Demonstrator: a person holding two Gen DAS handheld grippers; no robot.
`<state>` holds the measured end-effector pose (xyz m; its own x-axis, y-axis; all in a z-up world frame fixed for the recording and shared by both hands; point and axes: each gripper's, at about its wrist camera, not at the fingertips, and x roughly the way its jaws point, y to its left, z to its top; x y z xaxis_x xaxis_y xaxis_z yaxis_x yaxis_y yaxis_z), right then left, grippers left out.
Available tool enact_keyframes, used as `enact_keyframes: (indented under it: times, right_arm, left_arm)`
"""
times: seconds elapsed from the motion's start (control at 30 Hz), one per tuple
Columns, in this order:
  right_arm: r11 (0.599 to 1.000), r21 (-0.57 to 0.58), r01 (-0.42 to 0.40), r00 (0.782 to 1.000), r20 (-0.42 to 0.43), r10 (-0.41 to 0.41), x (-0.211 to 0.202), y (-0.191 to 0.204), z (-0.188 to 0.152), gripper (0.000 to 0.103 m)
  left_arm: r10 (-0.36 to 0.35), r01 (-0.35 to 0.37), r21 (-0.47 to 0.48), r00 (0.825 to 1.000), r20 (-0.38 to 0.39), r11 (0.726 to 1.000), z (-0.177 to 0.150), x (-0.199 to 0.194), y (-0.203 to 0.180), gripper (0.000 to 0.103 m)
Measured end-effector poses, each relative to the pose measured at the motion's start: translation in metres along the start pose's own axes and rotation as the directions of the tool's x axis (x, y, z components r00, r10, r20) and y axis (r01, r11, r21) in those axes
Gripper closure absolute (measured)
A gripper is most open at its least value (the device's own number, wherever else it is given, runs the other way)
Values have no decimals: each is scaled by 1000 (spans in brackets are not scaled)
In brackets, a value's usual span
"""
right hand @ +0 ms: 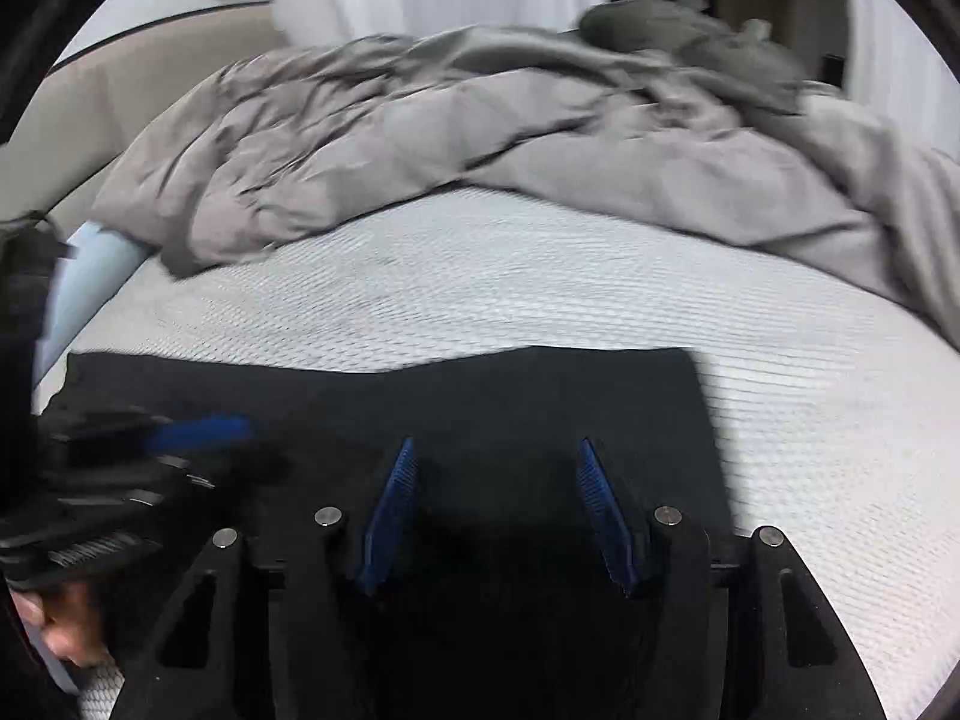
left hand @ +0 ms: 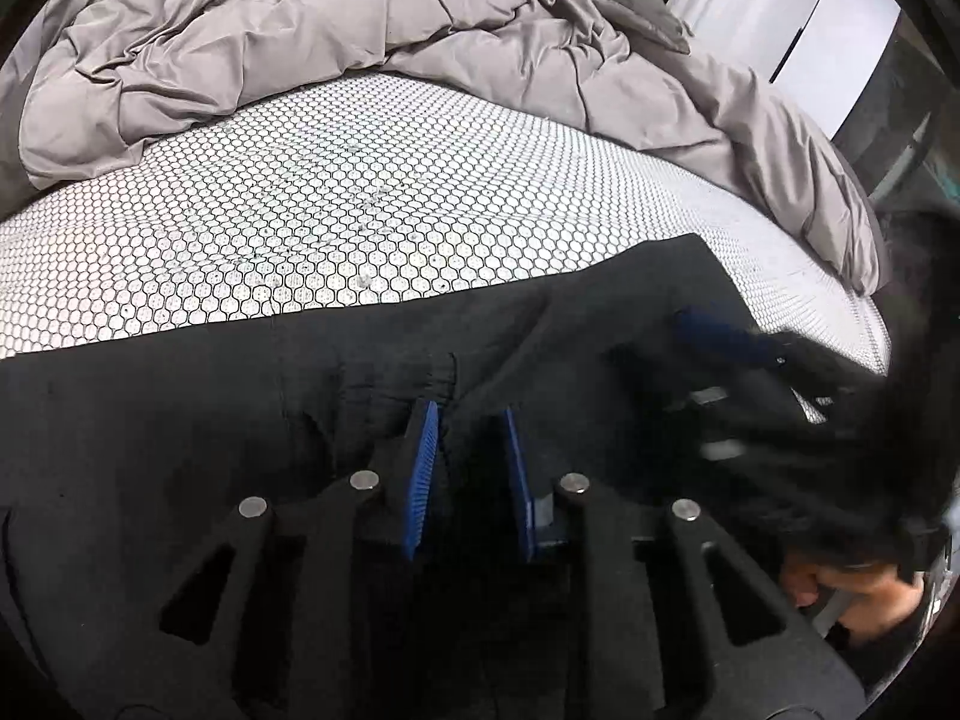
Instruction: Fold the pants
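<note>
Black pants (left hand: 180,420) lie flat across the near part of the honeycomb-patterned mattress (left hand: 300,210). My left gripper (left hand: 469,414) has its blue pads close together, pinching a raised fold of the pants cloth by a seam. In the right wrist view the pants (right hand: 510,390) end in a straight edge on the right. My right gripper (right hand: 497,444) hangs just over them with its blue pads wide apart and nothing between them. Each gripper shows blurred in the other's view: the right gripper (left hand: 720,330) at the pants' right corner, the left gripper (right hand: 204,429) at the far left.
A rumpled grey duvet (left hand: 300,30) is piled along the far side of the mattress (right hand: 540,276). A hand (left hand: 840,588) holds the right gripper's handle. A beige headboard (right hand: 120,90) and a light-blue cloth (right hand: 90,282) sit at the left; a white wall (left hand: 810,18) stands behind.
</note>
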<state>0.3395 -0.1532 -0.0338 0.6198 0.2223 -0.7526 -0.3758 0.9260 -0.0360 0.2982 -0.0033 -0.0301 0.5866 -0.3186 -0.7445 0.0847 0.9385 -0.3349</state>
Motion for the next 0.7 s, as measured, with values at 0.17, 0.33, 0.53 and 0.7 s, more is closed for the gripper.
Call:
enact_keyframes:
  times: [0.17,0.33,0.53,0.7]
  right_arm:
    - [984,3,176,983,-60,-176,20,-8,3,46]
    - [952,154,266,964,-59,-260,-9,-54,-2,46]
    - [999,16,-44,999,21,44,-68,-10,-27,42]
    - [993,-113,-36,993,-118,23,-35,23,-54,42]
  left_arm:
    - [-34,33,33,999,7,999,-8,-4,8,84]
    - [-11,11,61,1000,11,998,-12,-24,4,84]
    - [-64,59,157,998,24,986,-37,-66,-23,58]
    - [-13,22,185,999,-51,983,-63,-42,-19,65]
